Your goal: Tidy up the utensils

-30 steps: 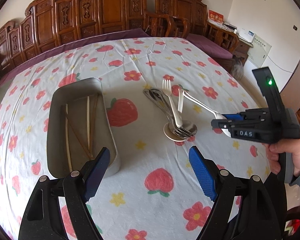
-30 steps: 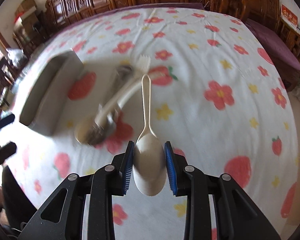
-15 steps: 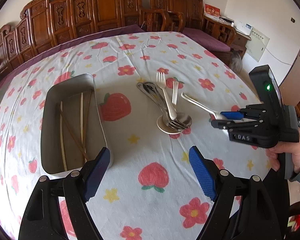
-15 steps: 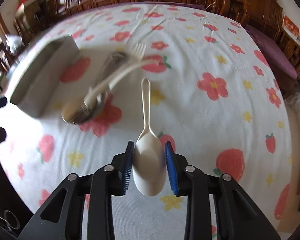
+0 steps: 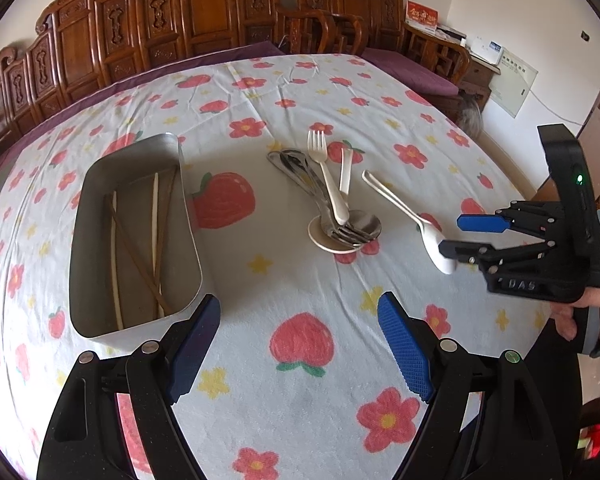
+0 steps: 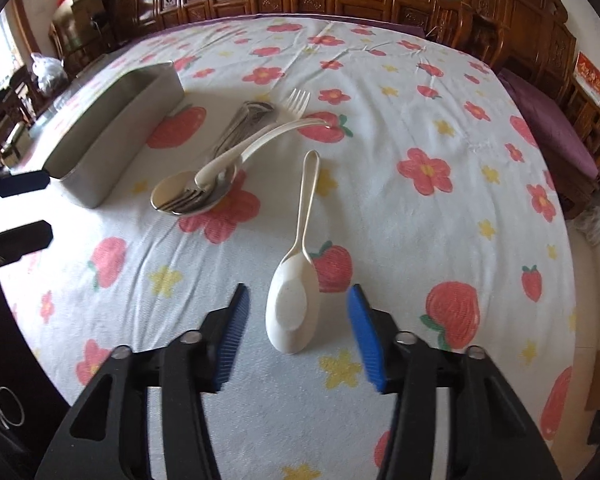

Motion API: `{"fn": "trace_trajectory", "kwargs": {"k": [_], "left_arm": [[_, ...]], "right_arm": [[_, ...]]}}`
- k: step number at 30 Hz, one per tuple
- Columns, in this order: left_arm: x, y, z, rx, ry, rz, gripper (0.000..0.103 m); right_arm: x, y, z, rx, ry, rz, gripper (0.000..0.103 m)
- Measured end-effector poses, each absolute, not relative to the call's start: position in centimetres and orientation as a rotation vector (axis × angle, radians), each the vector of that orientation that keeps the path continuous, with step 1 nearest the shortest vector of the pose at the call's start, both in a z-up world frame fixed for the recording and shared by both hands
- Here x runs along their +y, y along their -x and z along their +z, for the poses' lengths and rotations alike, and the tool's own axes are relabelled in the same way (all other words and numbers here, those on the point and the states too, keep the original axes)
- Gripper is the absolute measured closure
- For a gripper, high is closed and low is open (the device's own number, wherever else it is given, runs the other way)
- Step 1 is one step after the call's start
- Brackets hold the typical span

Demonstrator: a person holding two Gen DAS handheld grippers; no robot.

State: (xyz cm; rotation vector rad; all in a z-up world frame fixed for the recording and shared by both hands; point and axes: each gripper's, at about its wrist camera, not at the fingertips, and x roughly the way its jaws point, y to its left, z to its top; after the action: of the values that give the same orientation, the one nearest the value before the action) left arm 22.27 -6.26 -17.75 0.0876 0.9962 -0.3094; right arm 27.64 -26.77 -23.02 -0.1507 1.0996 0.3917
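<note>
A cream plastic spoon (image 6: pixel 294 312) lies on the flowered tablecloth, bowl toward me and handle pointing away. My right gripper (image 6: pixel 298 296) stands open around the bowl, with a gap on each side. In the left wrist view the same right gripper (image 5: pixel 452 235) hovers by the spoon (image 5: pixel 400 204). A pile of metal and cream forks and spoons (image 5: pixel 336 216) sits mid-table. The metal tray (image 5: pixel 188 208) at the left holds several chopsticks (image 5: pixel 154 240). My left gripper (image 5: pixel 298 304) is open and holds nothing, near the tray's front corner.
Carved wooden chairs (image 5: pixel 220 12) line the far side of the round table. The table's edge falls away on the right, where a hand (image 5: pixel 588 316) holds the right gripper. The tray (image 6: pixel 120 128) and the left gripper (image 6: pixel 16 210) show at the left of the right wrist view.
The right gripper's jaws have spread and let go of the cream spoon, which now rests on the cloth between them. The left gripper has stayed open and hardly moved.
</note>
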Motion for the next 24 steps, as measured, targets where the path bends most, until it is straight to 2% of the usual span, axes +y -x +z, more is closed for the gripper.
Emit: {"fn": "trace_trajectory", "kwargs": {"k": [8,10,11,24], "left_arm": [[-5.8,-22.4,-18.1,1.007,-0.084,-0.298,0.025],[-5.8,-22.4,-18.0,1.004,-0.087,-0.299,0.025],[-5.8,-22.3,-18.0,1.003,-0.087,-0.299,0.025],[-6.3,-22.4,-18.4,1.016,-0.093,-0.302,0.025]], "right_arm": [[-27.7,-29.8,-24.4,1.117,0.064,0.382,0.061],[-27.6,-29.9,-24.9,1.129,0.036,0.413,0.066],[-27.5,-29.8,-25.2,1.137,0.032,0.423,0.073],[-26.2,-27.1,-22.9,1.036,0.108,0.429,0.074]]}}
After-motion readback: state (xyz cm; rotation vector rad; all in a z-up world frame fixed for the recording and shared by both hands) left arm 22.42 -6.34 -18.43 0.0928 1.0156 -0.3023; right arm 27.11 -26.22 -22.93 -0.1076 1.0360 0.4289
